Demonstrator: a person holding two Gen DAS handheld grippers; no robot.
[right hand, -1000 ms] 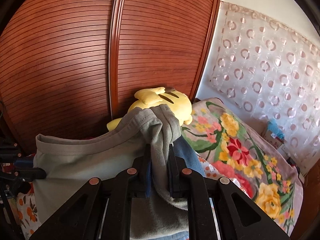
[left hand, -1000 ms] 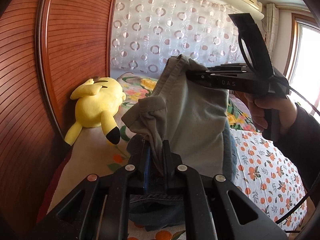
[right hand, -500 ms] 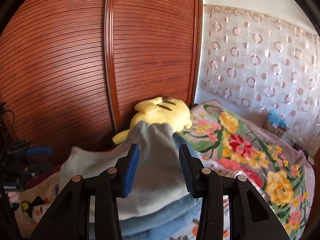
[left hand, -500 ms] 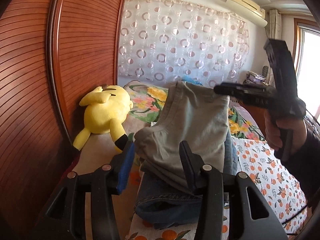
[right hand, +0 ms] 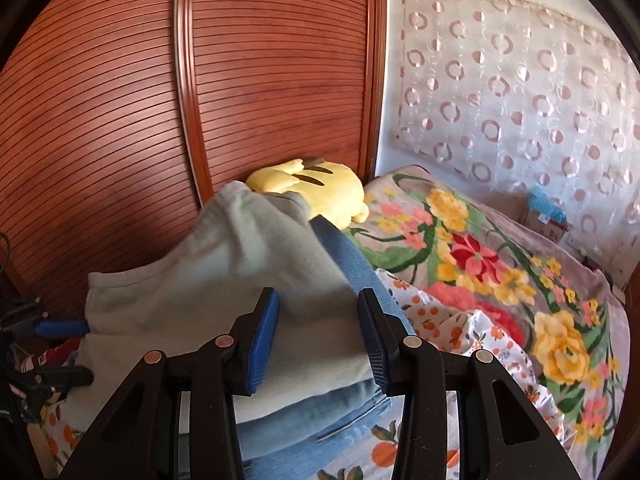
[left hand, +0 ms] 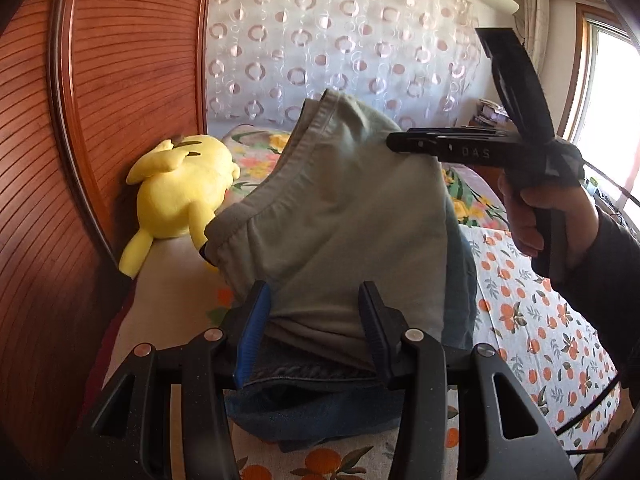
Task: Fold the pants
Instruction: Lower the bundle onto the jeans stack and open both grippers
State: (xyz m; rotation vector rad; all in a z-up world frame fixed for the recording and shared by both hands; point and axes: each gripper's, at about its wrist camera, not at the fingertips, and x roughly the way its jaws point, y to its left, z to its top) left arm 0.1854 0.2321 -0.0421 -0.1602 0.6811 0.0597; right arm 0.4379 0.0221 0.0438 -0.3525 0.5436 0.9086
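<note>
Both the left gripper (left hand: 312, 332) and right gripper (right hand: 318, 338) had just let go, jaws now wide; the grey pants (left hand: 340, 216) lay between them on folded jeans (right hand: 320, 412), apparently placed.

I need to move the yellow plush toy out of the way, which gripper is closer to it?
Probably left. The left gripper sits at the pants' edge beside the yellow plush toy; the right gripper is across the pants.
</note>
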